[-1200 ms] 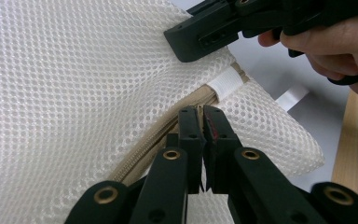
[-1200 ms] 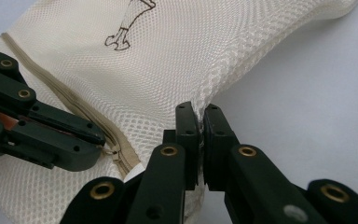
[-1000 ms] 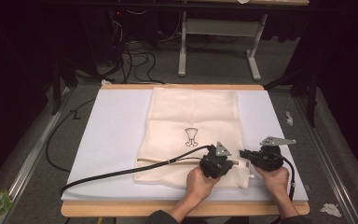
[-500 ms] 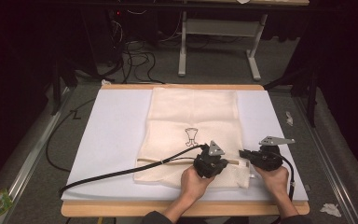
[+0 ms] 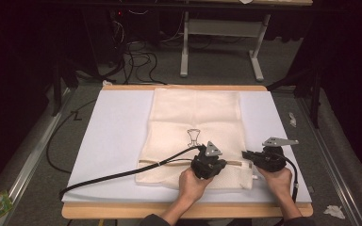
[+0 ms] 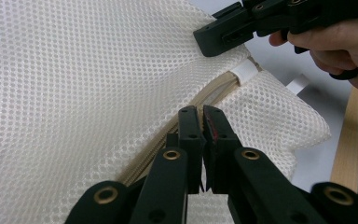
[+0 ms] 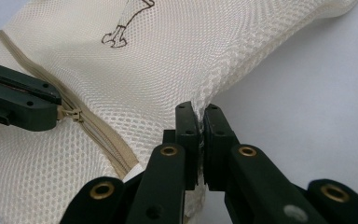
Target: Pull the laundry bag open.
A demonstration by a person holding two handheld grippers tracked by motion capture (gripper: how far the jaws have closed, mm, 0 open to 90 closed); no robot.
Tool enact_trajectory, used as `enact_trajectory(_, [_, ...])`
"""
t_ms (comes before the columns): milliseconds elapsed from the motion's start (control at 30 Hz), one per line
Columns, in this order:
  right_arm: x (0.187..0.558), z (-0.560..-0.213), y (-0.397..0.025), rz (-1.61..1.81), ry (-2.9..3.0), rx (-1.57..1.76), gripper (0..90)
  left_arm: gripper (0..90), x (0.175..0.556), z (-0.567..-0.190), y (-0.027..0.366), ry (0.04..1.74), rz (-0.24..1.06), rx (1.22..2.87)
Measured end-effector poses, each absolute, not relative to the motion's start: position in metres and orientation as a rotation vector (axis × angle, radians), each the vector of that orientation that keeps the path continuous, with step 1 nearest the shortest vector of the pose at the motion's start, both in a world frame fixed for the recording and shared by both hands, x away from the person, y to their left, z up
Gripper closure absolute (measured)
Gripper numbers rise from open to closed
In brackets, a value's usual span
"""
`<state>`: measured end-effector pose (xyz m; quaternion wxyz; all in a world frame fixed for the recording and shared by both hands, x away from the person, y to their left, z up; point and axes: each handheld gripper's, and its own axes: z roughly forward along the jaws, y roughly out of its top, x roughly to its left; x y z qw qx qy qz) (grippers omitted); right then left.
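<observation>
A cream mesh bag [image 5: 195, 117] lies flat on the white mat [image 5: 118, 132], with a beige zipper [image 6: 214, 95] running near its front edge. My left gripper [image 5: 224, 164] rests on the bag's front part, pointing right. In the right gripper view, my left gripper [image 7: 51, 109] is shut on the zipper pull [image 7: 72, 113]. My right gripper [image 7: 199, 112] is shut on the bag's mesh edge at the right end of the zipper. In the high view my right gripper [image 5: 245, 155] points left, facing the other. A white tag [image 6: 243, 71] sits at the zipper's end.
The mat covers a wooden table whose front edge [image 5: 122, 209] is close to the person's hands. A black cable [image 5: 113, 176] trails left across the mat from the left gripper. A metal frame [image 5: 221, 28] and floor cables stand beyond the table. Paper scraps [image 5: 332, 211] lie at the right.
My left gripper has slid a little to the left along the zipper line. The right gripper has stayed in place on the bag's edge.
</observation>
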<state>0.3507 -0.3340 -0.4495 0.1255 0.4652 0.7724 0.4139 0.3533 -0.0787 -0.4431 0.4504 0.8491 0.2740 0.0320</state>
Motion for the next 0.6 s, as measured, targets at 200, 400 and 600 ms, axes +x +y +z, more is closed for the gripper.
enact_trajectory(200, [0.3508, -0.4495, -0.3332, 1.210, 2.251, 1.347, 87.7, 87.0, 0.3526, -0.4415, -0.0769, 0.673, 0.081, 2.096])
enact_trajectory(400, [0.3504, -0.4495, -0.3334, 1.208, 2.252, 1.345, 87.7, 87.0, 0.3523, -0.4421, -0.0724, 0.680, 0.079, 2.091])
enact_trajectory(600, [0.3498, -0.4497, -0.3328, 1.216, 2.253, 1.345, 87.7, 87.0, 0.3517, -0.4417, -0.0713, 0.679, 0.077, 2.089])
